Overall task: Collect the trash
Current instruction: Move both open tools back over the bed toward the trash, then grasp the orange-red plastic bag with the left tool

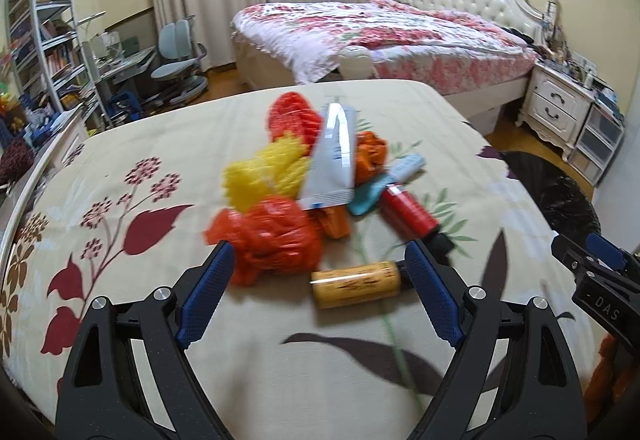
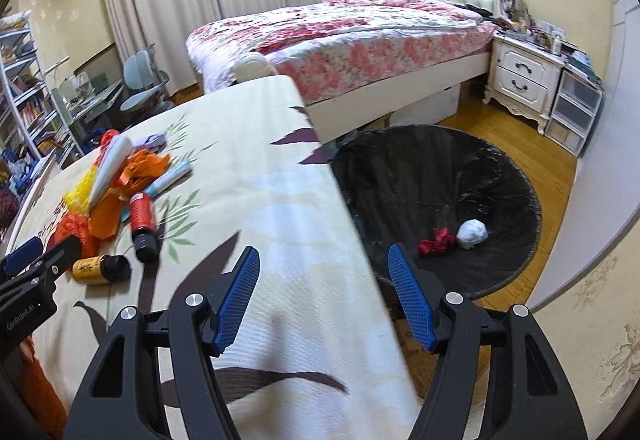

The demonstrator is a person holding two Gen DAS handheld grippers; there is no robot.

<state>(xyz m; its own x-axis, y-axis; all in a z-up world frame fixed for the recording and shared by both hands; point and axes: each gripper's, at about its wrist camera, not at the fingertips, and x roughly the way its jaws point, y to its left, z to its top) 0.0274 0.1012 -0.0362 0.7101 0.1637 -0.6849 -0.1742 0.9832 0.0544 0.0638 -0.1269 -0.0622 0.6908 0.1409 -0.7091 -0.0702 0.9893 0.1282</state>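
Note:
A pile of trash lies on the cloth-covered table (image 1: 140, 144): red netting (image 1: 290, 114), yellow netting (image 1: 260, 176), a white-blue tube (image 1: 332, 160), orange paper (image 1: 370, 156), a red bottle (image 1: 408, 214), a crumpled orange bag (image 1: 276, 240) and a yellow bottle (image 1: 356, 284). My left gripper (image 1: 320, 264) is open just in front of the orange bag and the yellow bottle, touching neither. My right gripper (image 2: 322, 276) is open and empty over the table's right edge. Beside the table, a black-lined bin (image 2: 420, 176) holds a red scrap (image 2: 436, 242) and a white ball (image 2: 472, 232).
A bed with a floral cover (image 2: 360, 40) stands beyond the table, with a white nightstand (image 2: 520, 76) and plastic drawers (image 2: 576, 116) to its right. At the back left are a desk chair (image 1: 180, 52) and bookshelves (image 1: 40, 32). The floor is wood (image 2: 552, 164).

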